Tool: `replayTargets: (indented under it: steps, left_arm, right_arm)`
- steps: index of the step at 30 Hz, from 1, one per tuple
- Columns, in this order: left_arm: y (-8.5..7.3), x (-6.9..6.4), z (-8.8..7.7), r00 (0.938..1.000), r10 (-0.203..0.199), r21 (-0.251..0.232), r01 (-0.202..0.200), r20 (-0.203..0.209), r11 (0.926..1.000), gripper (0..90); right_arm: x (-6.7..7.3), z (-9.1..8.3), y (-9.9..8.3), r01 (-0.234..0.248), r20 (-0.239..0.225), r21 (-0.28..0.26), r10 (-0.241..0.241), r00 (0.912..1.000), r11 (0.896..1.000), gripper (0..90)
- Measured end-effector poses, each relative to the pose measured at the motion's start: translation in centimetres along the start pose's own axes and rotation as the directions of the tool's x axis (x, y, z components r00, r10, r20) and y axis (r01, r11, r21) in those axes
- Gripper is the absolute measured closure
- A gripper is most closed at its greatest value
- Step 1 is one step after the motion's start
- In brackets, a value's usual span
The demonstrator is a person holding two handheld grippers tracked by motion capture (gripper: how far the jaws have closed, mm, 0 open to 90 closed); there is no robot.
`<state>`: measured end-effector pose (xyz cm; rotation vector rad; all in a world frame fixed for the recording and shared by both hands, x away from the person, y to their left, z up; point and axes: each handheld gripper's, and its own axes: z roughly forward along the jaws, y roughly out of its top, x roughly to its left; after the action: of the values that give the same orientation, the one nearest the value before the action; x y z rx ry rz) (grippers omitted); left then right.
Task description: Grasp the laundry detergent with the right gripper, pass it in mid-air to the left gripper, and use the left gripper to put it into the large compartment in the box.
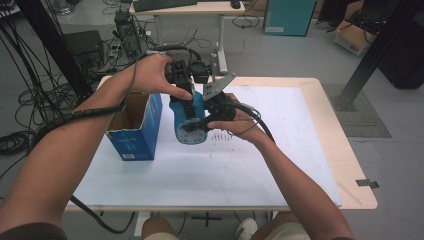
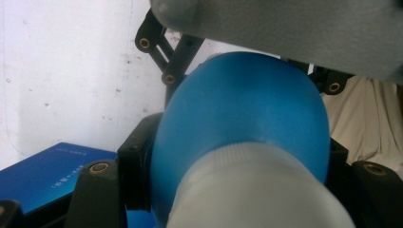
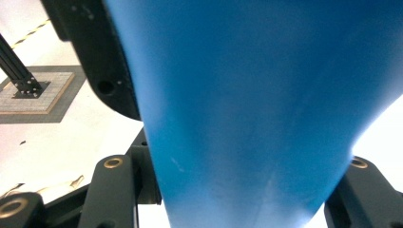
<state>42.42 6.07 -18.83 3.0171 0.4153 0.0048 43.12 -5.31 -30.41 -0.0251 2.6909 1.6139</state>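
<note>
This is a lab or technical workroom. A wooden table (image 1: 320, 100) with a white sheet (image 1: 250, 165) on top stands on a grey floor (image 1: 395, 165). Tangled cables (image 1: 30, 100) lie at the far left beside black metal frame posts (image 1: 45, 35). A desk with a keyboard (image 1: 165, 5) stands at the far side, with a cardboard box (image 1: 352, 35) at the far right.

light: we saw even, soft indoor light in the high view, faint shadows under the forearms | glare: the white table sheet (image 1: 260, 150) washed out in both gripper views | focus: we found the blue object (image 2: 247, 118) blurred up close | edges: slight bending at far corners
</note>
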Motion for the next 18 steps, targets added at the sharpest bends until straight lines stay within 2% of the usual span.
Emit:
replayTargets:
  steps: [18]
  left_arm:
    - [0.08,0.01,-0.1,1.0,-0.005,-0.01,0.005,0.0,0.9999,36.0]
  right_arm:
    - [-0.14,-0.1,0.0,-0.009,-0.01,-0.006,0.009,0.9999,1.0,42.5]
